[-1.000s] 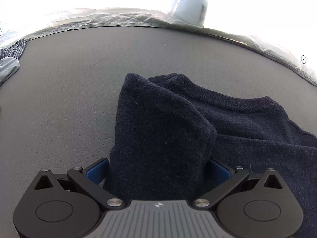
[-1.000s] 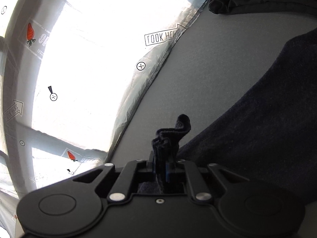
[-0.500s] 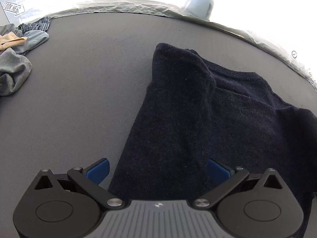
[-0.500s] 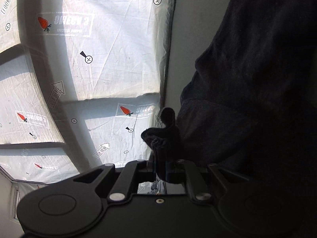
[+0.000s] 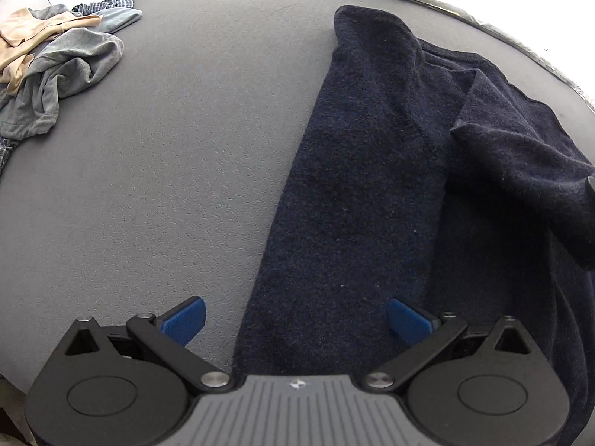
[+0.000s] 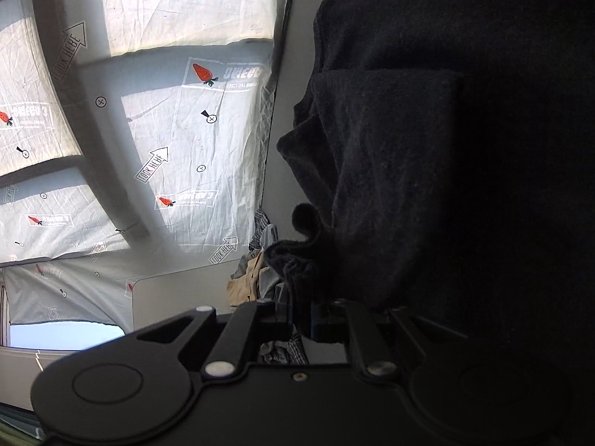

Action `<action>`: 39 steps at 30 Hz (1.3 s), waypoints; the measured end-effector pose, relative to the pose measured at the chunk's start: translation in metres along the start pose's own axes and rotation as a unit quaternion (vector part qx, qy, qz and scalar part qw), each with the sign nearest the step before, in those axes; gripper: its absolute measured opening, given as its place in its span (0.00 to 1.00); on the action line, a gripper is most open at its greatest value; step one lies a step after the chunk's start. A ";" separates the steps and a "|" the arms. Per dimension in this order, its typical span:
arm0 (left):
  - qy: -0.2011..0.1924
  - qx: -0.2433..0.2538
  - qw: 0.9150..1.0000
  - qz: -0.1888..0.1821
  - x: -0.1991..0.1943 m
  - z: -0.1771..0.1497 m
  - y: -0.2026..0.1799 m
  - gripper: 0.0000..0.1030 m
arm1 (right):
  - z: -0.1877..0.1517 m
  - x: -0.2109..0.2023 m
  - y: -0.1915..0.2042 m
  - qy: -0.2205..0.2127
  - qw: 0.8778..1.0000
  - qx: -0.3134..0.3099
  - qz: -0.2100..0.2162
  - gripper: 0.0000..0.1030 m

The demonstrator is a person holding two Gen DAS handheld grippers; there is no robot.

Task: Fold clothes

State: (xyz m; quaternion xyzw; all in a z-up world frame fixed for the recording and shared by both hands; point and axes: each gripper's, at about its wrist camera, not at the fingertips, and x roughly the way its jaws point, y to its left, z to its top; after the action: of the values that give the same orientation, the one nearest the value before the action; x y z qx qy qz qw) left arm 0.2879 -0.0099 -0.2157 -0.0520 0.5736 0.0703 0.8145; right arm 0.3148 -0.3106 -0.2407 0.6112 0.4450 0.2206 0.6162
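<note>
Sweater (image 5: 357,204), a navy knit, is lying spread on the grey surface (image 5: 167,167), with one long side already lying turned in over the body and the other sleeve (image 5: 520,156) hanging raised at the right edge of the left wrist view. Right hand-held gripper (image 6: 301,316) is pinching a bunched fold of that dark knit between its closed pads, the cloth curling up above them. Left hand-held gripper (image 5: 293,319) is hovering with its blue pads (image 5: 186,317) standing wide apart, one over bare surface and one over the knit, gripping nothing. Judging by the fuzzy weave, the sweater is soft, limp and fairly thick; it will likely sag and drag, so hems, cuffs or folded edges offer the best hold. A pile of unfolded clothes (image 5: 55,67) is sitting well apart at the far left. Much of the right wrist view is lost in shadow, and the sweater's lower hem is cut off.
</note>
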 end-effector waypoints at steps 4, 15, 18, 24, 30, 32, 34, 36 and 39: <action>0.001 0.011 1.000 0.001 -0.005 -0.011 0.013 1.00 | -0.027 0.016 -0.002 0.030 0.999 -0.010 -0.019 0.09; 0.024 0.022 0.999 -0.010 -0.002 -0.032 0.042 1.00 | -0.073 0.043 -0.027 0.065 0.996 0.015 -0.065 0.10; 0.035 0.022 0.999 -0.017 0.002 -0.035 0.047 1.00 | -0.081 0.049 -0.030 0.063 0.993 0.014 -0.098 0.16; 0.048 0.024 0.998 -0.023 0.010 -0.035 0.049 1.00 | -0.090 0.031 -0.024 0.031 0.998 0.026 -0.053 0.35; 0.054 0.024 0.998 -0.025 0.013 -0.035 0.049 1.00 | -0.092 0.012 -0.019 -0.011 0.999 0.032 0.024 0.36; 0.054 0.026 0.998 -0.026 0.012 -0.036 0.049 1.00 | -0.092 0.012 -0.021 -0.018 0.999 0.034 0.003 0.31; 0.053 0.030 0.998 -0.027 0.011 -0.037 0.049 1.00 | -0.091 0.013 -0.024 -0.020 0.999 0.036 -0.028 0.24; 0.051 0.035 0.998 -0.028 0.009 -0.038 0.050 1.00 | -0.092 0.023 -0.029 -0.001 0.997 0.036 -0.064 0.21; 0.046 0.043 0.998 -0.027 0.004 -0.042 0.053 1.00 | -0.097 0.045 -0.033 0.033 0.993 0.026 -0.106 0.20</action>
State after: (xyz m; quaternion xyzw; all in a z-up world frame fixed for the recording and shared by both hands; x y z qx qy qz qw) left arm 0.2408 0.0357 -0.2335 -0.0356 0.6113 0.0212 0.7903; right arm 0.2487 -0.2251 -0.2707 0.5689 0.5330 0.1623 0.6049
